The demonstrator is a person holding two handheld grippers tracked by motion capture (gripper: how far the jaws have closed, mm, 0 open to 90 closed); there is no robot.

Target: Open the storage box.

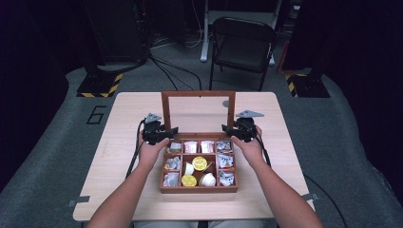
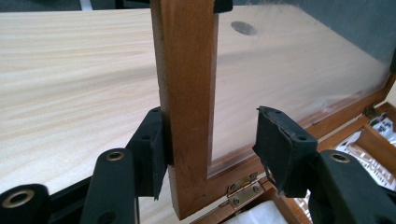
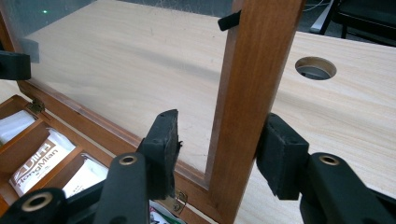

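Note:
A wooden compartment box (image 1: 198, 189) stands open at the table's middle, its glass-paned lid (image 1: 197, 94) upright. My left gripper (image 1: 164, 132) is at the lid's left rail. In the left gripper view my left gripper (image 2: 212, 140) is open and straddles that rail (image 2: 187, 93), the left jaw against the wood, the right jaw off it in front of the glass (image 2: 289, 70). My right gripper (image 1: 233, 129) (image 3: 222, 140) is open around the right rail (image 3: 252, 84), right jaw touching, left jaw apart. Yellow-lidded cups (image 1: 199, 163), white cups (image 1: 207, 179) and packets (image 1: 226, 161) fill the compartments.
The box rests on a light wooden table (image 1: 128, 118) with a round cable hole (image 1: 225, 103) (image 3: 315, 68) behind the lid. Brass hinges (image 2: 243, 189) (image 3: 177, 201) join lid and box. A black folding chair (image 1: 242, 42) stands beyond the table, with cables on the floor.

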